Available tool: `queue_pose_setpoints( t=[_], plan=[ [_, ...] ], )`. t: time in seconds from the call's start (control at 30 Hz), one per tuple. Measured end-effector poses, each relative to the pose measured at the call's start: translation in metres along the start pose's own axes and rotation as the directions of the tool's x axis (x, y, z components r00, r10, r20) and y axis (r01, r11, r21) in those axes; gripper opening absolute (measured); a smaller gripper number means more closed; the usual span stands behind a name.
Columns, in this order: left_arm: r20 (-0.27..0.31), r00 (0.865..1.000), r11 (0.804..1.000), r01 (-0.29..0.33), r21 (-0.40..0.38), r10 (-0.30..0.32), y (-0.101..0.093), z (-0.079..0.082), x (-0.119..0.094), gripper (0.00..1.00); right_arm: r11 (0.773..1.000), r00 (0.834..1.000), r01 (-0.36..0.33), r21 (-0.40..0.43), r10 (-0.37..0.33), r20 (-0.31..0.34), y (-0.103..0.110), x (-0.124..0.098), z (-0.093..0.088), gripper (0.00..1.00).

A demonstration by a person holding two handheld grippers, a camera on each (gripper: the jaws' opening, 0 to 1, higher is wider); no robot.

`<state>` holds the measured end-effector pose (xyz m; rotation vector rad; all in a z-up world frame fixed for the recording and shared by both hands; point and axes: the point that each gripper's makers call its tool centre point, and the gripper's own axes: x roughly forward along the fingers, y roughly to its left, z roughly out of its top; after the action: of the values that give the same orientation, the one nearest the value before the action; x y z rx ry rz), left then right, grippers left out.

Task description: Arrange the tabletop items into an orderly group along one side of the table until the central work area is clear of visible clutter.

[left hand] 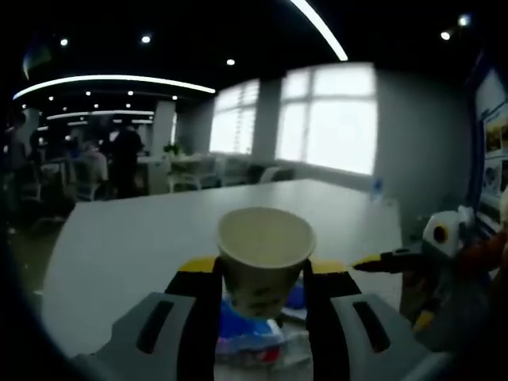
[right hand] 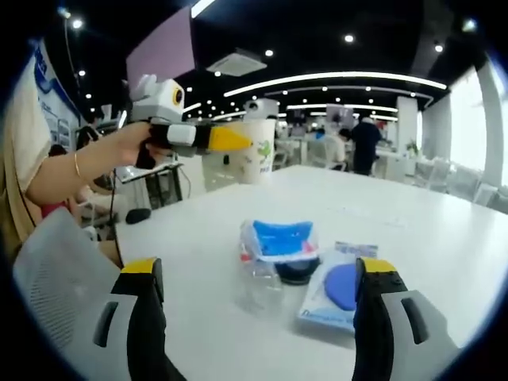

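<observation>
A cream paper cup [left hand: 265, 258] hangs above the white table [left hand: 119, 238], and my left gripper [left hand: 263, 278] is shut on its sides. In the right gripper view a hand holds that left gripper [right hand: 214, 141] up at the left, with the cup [right hand: 255, 155] in it. My right gripper [right hand: 262, 309] stands open and wide over the table [right hand: 444, 230]. Between its jaws lie a clear bag with a blue item [right hand: 278, 242], a dark round thing [right hand: 298, 272] and a flat packet with a blue disc [right hand: 341, 290]. The right gripper [left hand: 429, 266] enters from the right in the left gripper view.
A blue and clear packet [left hand: 242, 333] lies under the cup. People stand and sit at far desks [left hand: 119, 159]. Bright windows [left hand: 329, 115] line the back wall. The person's arm and sleeve [right hand: 48, 175] are at the left, beside the table's edge.
</observation>
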<state>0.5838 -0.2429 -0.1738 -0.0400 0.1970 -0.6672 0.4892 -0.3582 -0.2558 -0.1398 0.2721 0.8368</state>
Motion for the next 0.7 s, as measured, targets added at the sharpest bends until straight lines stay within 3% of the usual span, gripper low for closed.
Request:
queue_pose_setpoints(
  t=[0.7],
  plan=[
    [-0.009,0.998,0.998,-0.057,0.003,0.057,0.083,-0.027,0.048,0.38,0.997,0.993,0.045,0.056,-0.039,-0.109,-0.014,0.002,-0.031,0.99]
  ],
)
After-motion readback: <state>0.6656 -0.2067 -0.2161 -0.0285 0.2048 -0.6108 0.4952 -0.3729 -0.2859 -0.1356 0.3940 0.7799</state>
